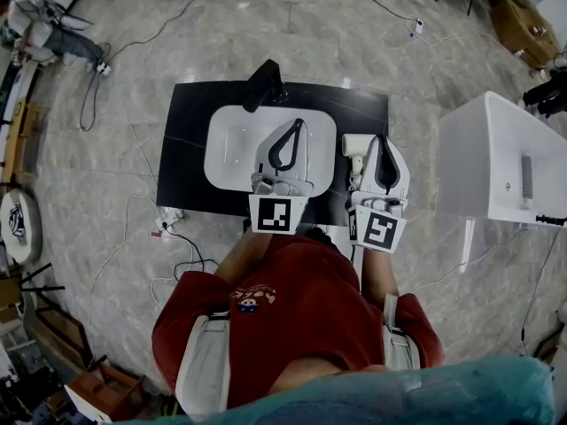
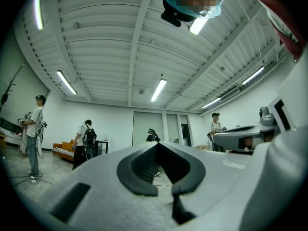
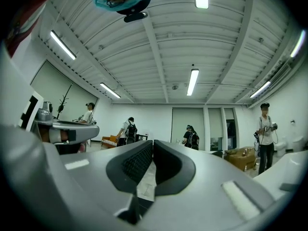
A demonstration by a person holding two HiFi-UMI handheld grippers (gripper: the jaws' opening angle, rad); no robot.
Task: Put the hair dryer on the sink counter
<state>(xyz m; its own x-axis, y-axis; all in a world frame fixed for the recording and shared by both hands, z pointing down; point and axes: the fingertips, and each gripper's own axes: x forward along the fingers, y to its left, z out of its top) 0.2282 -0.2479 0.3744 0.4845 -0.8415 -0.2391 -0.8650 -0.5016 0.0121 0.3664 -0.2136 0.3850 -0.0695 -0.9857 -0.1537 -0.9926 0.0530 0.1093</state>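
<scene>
The dryer (image 1: 356,146) lay on the counter (image 1: 184,140) just left of the right gripper (image 1: 383,142) (the nearer one); it and the left gripper (image 1: 296,127) were closed on nothing.

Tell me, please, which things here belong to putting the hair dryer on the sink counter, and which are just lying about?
For the job:
- hair dryer, apparently already on the sink counter, right of the basin
- right gripper, shut and empty, beside it

Lying about:
- faucet
- white cabinet
- floor cables
- power strip
- left gripper, shut, idle over the basin
</scene>
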